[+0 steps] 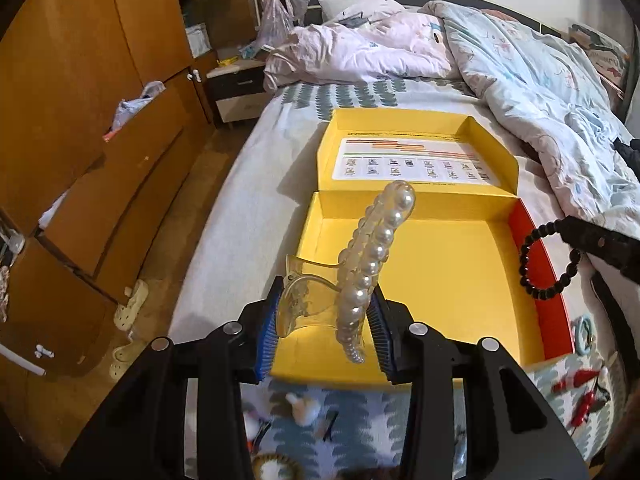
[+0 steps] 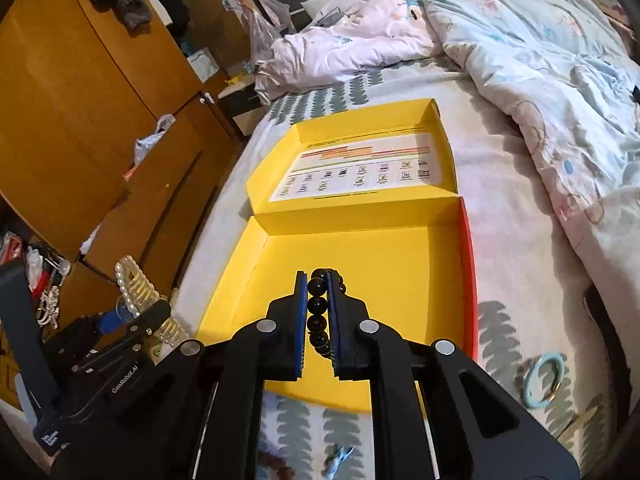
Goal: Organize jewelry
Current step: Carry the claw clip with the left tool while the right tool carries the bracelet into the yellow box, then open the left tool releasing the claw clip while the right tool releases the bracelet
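An open yellow box (image 1: 448, 276) lies on the bed; it also shows in the right wrist view (image 2: 360, 276). My left gripper (image 1: 325, 320) is shut on a clear hair claw clip trimmed with pearls (image 1: 372, 256), held above the box's near left corner. The clip and left gripper show at the left of the right wrist view (image 2: 134, 292). My right gripper (image 2: 318, 308) is shut on a black bead bracelet (image 2: 317, 304) above the box's near part. In the left wrist view the bracelet (image 1: 544, 264) hangs from the right gripper over the box's red right wall.
A light blue ring (image 2: 544, 376) lies on the bed right of the box. Red clips (image 1: 584, 392) and small items (image 1: 304, 404) lie near the box's front. Rumpled quilts (image 1: 540, 80) fill the far bed. Wooden wardrobes (image 1: 100, 120) stand left.
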`<state>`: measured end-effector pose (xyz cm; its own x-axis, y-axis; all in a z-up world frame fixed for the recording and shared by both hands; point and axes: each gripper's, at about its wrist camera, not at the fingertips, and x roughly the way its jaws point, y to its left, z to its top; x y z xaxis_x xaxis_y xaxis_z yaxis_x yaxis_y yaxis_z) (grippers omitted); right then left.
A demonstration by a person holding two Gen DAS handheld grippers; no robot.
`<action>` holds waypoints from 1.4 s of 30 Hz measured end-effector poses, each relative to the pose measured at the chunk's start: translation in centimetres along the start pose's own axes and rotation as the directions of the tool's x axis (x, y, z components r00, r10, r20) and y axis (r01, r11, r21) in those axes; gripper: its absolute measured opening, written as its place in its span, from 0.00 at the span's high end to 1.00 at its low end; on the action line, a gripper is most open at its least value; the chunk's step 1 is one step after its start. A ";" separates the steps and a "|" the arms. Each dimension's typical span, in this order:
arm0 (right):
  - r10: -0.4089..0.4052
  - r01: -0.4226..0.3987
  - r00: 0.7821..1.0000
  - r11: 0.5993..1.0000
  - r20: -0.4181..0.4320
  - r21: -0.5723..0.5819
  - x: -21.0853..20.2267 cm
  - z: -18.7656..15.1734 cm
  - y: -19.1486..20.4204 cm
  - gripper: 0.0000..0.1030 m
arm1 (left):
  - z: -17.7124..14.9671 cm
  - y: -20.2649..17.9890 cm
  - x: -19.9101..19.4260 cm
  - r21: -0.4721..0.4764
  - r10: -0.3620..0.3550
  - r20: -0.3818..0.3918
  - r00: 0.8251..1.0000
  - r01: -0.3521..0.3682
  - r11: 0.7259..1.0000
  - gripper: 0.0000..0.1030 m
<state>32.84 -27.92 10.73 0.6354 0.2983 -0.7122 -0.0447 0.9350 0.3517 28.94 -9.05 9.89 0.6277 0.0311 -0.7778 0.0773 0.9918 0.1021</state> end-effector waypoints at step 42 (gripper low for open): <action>-0.041 0.077 0.982 0.979 -0.187 0.187 16.7 3.2 -7.8 0.64 | 5.1 -3.6 17.5 -0.038 -0.159 -0.325 0.932 0.155 0.987 0.29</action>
<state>46.23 -30.87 -1.95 0.4816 0.2902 -0.8270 0.1491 0.9027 0.4036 43.63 -12.68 -0.92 0.3214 -0.0878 -0.9429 0.1439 0.9887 -0.0431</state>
